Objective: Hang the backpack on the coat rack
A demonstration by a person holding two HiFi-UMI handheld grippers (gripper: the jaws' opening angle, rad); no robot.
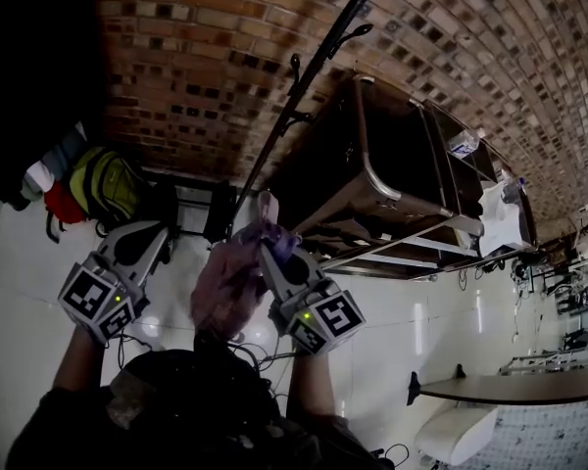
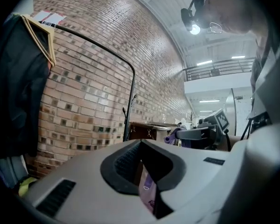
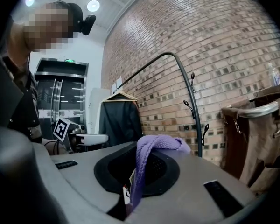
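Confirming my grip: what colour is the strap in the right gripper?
Purple woven strap; clearest in right gripper view.

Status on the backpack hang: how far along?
Done: the backpack is picked up and carried between both tongs. In hand: right tongs shut on its purple strap; left tongs pinch another pinkish piece of it. Left: the coat rack stands ahead by the brick wall, its hooks bare; the strap is on no hook yet.

Grey left tool (image 1: pixel 159 233), right tool (image 1: pixel 267 247); black-white square-marker cubes (image 1: pixel 96 300), green lights (image 1: pixel 305 316), black cables (image 1: pixel 255 355); dark clothing (image 1: pixel 191 424).
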